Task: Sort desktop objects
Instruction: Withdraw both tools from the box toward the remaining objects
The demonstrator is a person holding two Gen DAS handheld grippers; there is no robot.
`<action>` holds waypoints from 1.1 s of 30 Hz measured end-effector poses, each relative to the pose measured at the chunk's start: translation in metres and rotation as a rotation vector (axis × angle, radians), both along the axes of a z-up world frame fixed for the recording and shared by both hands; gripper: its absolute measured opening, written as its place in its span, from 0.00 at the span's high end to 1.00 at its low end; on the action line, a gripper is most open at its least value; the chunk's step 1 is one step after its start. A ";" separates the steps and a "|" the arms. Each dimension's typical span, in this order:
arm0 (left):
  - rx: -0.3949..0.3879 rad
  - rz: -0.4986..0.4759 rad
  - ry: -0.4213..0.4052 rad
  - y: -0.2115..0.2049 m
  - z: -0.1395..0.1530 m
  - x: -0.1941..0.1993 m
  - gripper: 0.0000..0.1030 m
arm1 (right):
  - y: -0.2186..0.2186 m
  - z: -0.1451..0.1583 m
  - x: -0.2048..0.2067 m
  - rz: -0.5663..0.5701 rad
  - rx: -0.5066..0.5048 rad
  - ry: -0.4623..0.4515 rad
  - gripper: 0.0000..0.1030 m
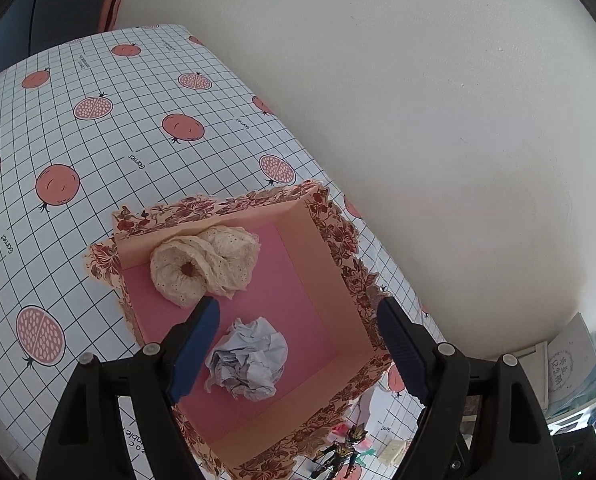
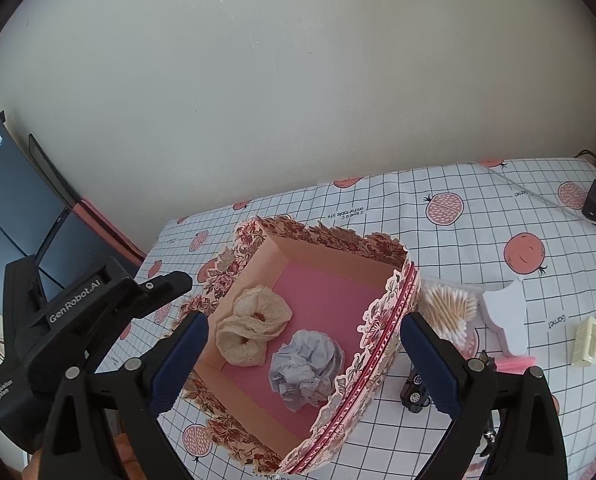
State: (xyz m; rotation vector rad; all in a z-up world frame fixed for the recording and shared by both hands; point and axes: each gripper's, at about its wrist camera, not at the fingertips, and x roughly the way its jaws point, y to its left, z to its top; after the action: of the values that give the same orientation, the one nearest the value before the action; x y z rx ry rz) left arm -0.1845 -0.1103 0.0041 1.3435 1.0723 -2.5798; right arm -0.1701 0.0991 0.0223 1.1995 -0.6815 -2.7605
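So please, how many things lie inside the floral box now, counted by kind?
Inside the floral box:
Cream lace scrunchie: 2
Crumpled paper ball: 1
Total: 3

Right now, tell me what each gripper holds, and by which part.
Nothing. The left gripper and right gripper are both open above the box, clear of the crumpled paper.

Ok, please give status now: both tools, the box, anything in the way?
Left tool open, empty. Right tool open, empty. Floral box holds paper ball and scrunchies. Nothing blocking.
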 end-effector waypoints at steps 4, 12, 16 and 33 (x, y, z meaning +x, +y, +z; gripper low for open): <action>-0.026 -0.015 0.020 0.010 0.010 0.004 0.19 | 0.008 0.008 0.006 -0.011 0.007 0.011 0.05; -0.067 -0.037 0.068 0.031 0.032 0.015 0.16 | 0.034 0.028 0.024 -0.043 0.022 0.038 0.05; -0.075 -0.038 0.093 0.041 0.043 0.023 0.15 | 0.053 0.037 0.035 -0.080 0.027 0.050 0.05; -0.127 -0.179 0.145 0.123 0.067 0.042 0.15 | 0.136 0.063 0.084 -0.195 0.020 0.105 0.05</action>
State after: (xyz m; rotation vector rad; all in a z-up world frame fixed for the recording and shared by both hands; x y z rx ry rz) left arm -0.1424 0.0128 0.0713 1.2954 0.8224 -2.8585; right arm -0.0863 0.2356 0.0858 1.0337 -0.8027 -2.9694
